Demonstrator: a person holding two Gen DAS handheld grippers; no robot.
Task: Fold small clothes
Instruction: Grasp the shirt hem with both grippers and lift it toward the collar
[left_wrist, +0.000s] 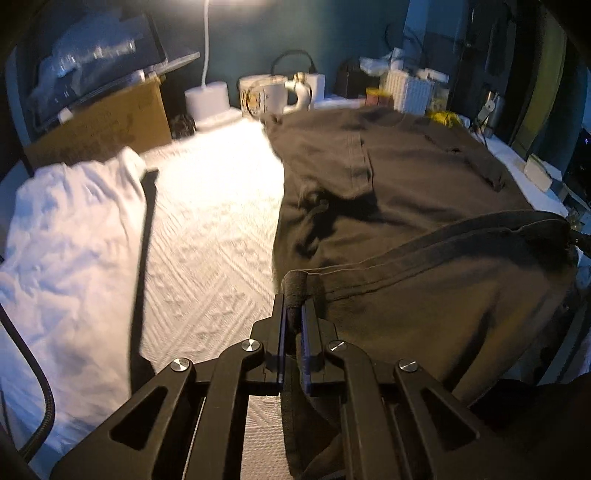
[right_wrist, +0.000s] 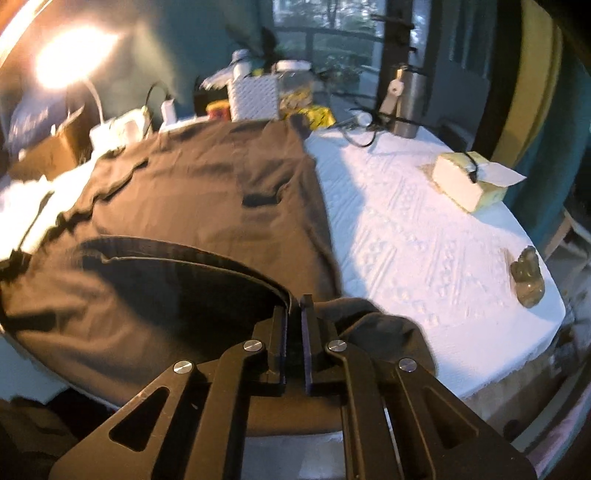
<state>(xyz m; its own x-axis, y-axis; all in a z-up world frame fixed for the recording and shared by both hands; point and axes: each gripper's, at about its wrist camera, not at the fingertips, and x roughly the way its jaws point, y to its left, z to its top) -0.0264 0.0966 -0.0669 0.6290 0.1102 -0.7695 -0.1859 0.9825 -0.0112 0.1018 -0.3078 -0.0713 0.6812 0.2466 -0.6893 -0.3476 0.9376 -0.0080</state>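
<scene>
A dark olive-brown garment (left_wrist: 399, 177) lies spread on the white textured tablecloth (left_wrist: 214, 221). My left gripper (left_wrist: 294, 295) is shut on the garment's near hem at its left corner and holds it lifted. My right gripper (right_wrist: 295, 302) is shut on the same hem of the garment (right_wrist: 207, 184) at its right corner, also lifted. The raised hem arcs between the two grippers above the flat part. A white garment (left_wrist: 66, 236) lies at the left of the table.
A lamp base (left_wrist: 207, 99), mugs (left_wrist: 269, 96) and a cardboard box (left_wrist: 107, 125) line the far edge. A tissue box (right_wrist: 469, 181), a steel bottle (right_wrist: 406, 103) and a small figurine (right_wrist: 526, 277) stand on the right side of the tablecloth (right_wrist: 424, 240).
</scene>
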